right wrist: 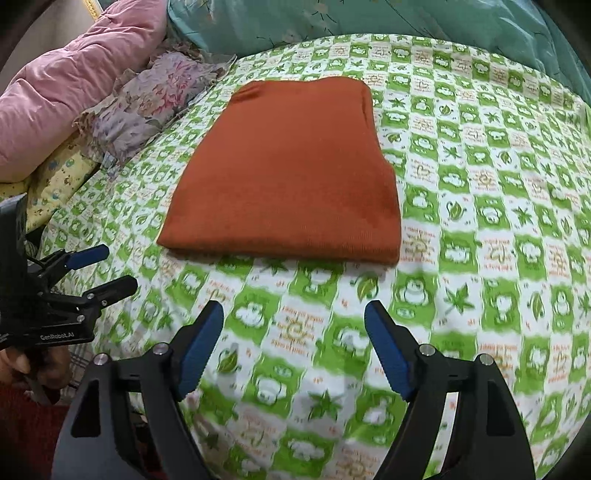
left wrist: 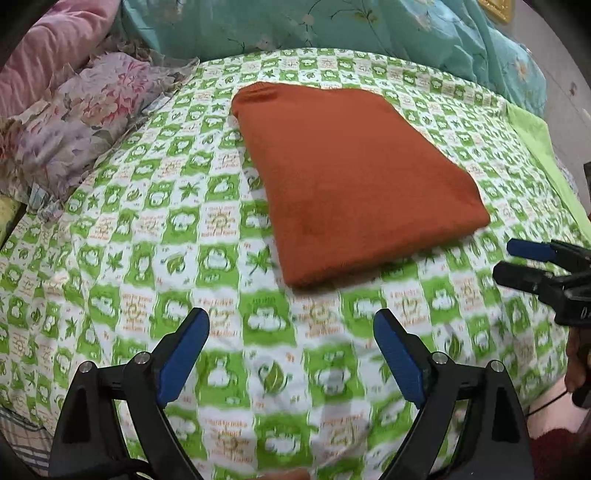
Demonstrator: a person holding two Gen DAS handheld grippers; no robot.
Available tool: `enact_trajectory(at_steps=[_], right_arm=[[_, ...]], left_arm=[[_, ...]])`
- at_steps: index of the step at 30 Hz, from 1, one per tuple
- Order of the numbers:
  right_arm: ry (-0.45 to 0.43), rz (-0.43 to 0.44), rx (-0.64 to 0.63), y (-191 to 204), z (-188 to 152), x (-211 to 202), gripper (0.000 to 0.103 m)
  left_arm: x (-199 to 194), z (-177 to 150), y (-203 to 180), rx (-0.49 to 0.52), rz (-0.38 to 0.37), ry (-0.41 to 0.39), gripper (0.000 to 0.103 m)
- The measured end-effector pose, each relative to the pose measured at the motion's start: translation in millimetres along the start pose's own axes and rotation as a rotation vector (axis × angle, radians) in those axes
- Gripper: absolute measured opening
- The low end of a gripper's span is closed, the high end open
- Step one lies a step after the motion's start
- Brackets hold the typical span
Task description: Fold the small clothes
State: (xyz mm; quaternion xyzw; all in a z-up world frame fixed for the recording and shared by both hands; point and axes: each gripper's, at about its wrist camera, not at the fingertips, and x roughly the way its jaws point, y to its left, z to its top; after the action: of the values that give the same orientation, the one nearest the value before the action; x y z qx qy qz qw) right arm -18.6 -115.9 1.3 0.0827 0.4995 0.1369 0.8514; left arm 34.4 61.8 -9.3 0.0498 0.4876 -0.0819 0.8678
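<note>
At the far left lie one pink quilt and one floral pillow, both cut off by the picture edge. Beside them stretches the bed, covered by a green and white checked sheet. The left tool hangs over bare sheet with its two blue pads spread wide and nothing between them; in the right wrist view it shows again at the left edge, held by a hand that is only partly visible.

One folded rust-orange garment lies flat on the sheet in the middle of the bed, beyond both tools and touching neither. It is a rough rectangle, its long axis running away from the cameras toward a teal floral blanket at the back, with a short edge nearest the tools. What kind of garment it is cannot be made out.

The right tool likewise stands wide open and empty above the sheet. The printed text on the sheet is blurred.
</note>
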Motion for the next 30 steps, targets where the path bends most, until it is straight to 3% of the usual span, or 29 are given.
enact_trajectory(at_steps=[7,15,30], right_arm=[[0.011,-0.001,-0.033,1.3,10.7,12.2,0.079],[0.0,0.016,-0.043,2.0,26.2,23.0,0.08],[-0.017,0.026,-0.045,-0.9,35.1,30.7,0.08]], left_arm=[[9.1,18.0,-12.7,0.042,0.036,-0.013,0.094],[18.6,36.8,-13.2,0.022,0.077,-0.022,0.094],[31.2,39.0,-17.9,-0.01,0.097,-0.005,0.094]])
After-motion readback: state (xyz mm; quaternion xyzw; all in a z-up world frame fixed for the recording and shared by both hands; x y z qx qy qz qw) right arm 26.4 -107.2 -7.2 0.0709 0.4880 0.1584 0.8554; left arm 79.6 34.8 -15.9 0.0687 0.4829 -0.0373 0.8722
